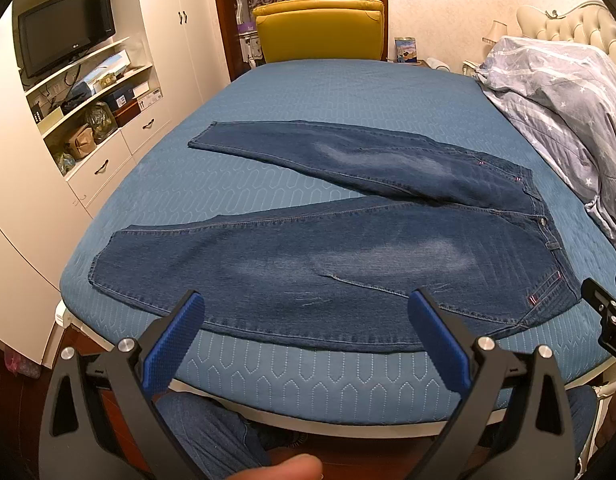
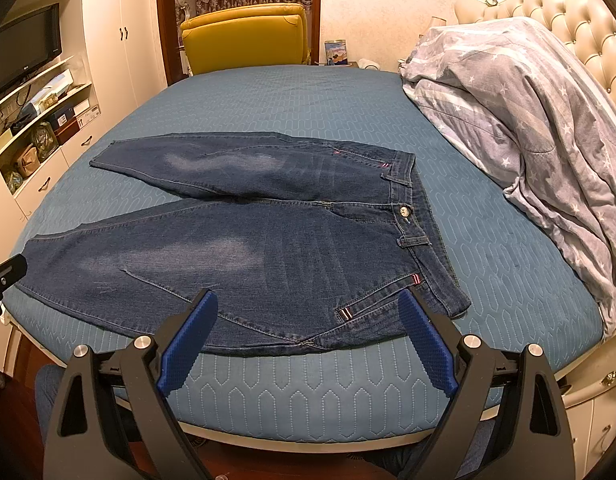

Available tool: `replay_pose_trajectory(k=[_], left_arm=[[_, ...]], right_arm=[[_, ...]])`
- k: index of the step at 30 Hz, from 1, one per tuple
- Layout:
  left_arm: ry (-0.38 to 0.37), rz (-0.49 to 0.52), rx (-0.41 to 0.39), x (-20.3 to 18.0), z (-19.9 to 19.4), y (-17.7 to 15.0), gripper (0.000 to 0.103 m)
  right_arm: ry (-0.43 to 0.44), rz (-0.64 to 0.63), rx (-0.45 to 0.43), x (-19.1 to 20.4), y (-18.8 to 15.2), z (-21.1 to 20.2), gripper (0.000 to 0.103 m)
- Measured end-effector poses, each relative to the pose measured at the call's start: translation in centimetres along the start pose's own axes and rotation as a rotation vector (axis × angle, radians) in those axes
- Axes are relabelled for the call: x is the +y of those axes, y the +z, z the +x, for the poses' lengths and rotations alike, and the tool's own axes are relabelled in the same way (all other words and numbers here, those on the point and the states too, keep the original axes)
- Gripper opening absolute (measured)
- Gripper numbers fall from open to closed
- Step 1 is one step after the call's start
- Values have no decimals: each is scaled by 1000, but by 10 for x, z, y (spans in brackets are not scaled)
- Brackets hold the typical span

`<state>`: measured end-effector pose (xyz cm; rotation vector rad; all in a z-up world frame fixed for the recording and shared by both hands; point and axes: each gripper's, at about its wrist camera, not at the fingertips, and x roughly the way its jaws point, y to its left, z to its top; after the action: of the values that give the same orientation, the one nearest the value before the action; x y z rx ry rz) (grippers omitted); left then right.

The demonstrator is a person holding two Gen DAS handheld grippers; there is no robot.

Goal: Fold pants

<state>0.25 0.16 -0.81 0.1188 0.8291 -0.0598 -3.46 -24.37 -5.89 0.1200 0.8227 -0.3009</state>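
Bedroom furniture rings the scene: a yellow armchair (image 1: 320,28) at twelve o'clock, white shelving with a television (image 1: 65,28) at ten o'clock, and a star-print duvet (image 2: 520,120) heaped at two o'clock against the tufted headboard. On the bed (image 2: 308,392), over its blue quilted cover, the jeans (image 2: 235,248) lie flat and face up, waistband toward three o'clock, legs splayed in a V toward nine o'clock, the near leg running along the mattress edge.

Folding appears not to have begun. To do the first fold well, I would take the near leg at hem and hip together and carry it evenly over the far leg, matching the outer seams so the denim does not bunch at the crotch.

Both tools hang above the near edge, tilted down toward the cloth. Each is released, with nothing between its blue pads: the left hand-held gripper (image 1: 308,316) over the near leg's thigh, the right hand-held gripper (image 2: 308,316) over the hip pocket. At six o'clock in the left view a blurred fingertip shows, probably the person's thumb (image 1: 291,468).
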Motion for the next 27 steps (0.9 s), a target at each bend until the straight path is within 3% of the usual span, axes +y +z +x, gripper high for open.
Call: replay_pose_trajectory(k=[27], left_arm=[[-8,-5,9,1,3,0,102]], right_arm=[[1,-4,7,5,-1,0,88]])
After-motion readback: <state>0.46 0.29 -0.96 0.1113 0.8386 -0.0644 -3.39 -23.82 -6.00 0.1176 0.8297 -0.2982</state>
